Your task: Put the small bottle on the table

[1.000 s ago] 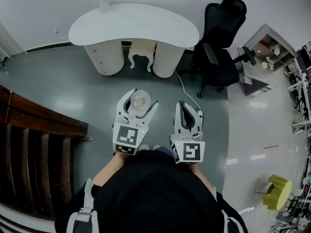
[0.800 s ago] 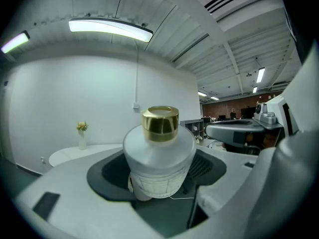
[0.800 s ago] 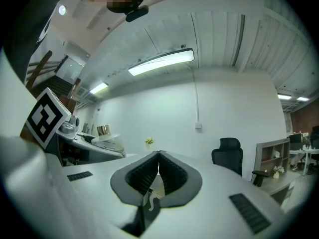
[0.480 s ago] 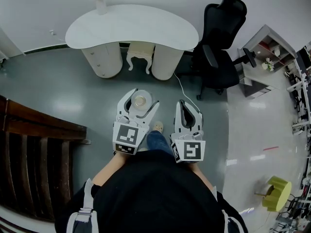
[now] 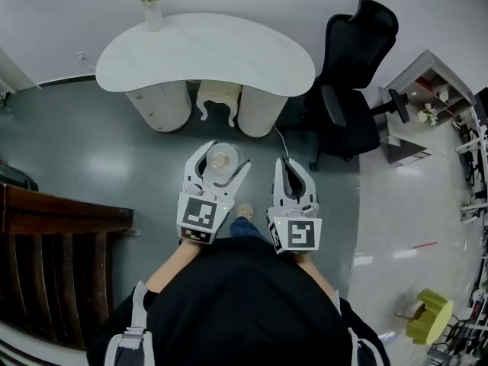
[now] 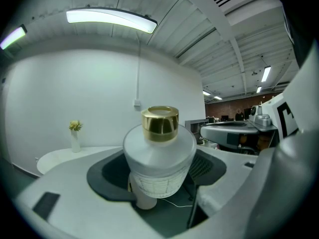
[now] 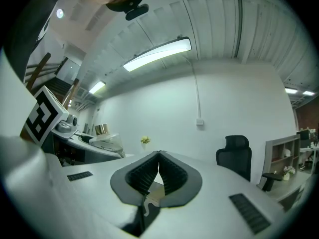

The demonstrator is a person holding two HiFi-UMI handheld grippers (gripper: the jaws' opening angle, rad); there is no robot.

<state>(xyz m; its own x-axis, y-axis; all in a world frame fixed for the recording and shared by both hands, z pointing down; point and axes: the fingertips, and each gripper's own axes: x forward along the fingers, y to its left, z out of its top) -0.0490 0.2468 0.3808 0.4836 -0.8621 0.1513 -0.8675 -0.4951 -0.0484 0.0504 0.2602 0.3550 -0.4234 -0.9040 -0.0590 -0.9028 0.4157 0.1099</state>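
My left gripper (image 5: 219,161) is shut on a small white bottle (image 6: 158,161) with a gold cap (image 6: 160,123); in the head view the bottle (image 5: 219,159) sits upright between the jaws. My right gripper (image 5: 293,175) is shut with nothing in it, its tips meeting in the right gripper view (image 7: 159,154). The white kidney-shaped table (image 5: 206,52) stands ahead of both grippers, some way off across the grey floor. A white vase with yellow flowers (image 5: 151,4) stands at the table's far left.
A small white stool (image 5: 217,100) is tucked under the table. A black office chair (image 5: 351,82) stands to the table's right, with a white cable (image 5: 288,142) on the floor near it. A dark wooden rail (image 5: 61,235) runs along the left. Shelves (image 5: 427,97) stand at the right.
The table and chair have drawn a little nearer in the head view as the person walks forward. Both grippers keep their pose, the left still on the bottle.
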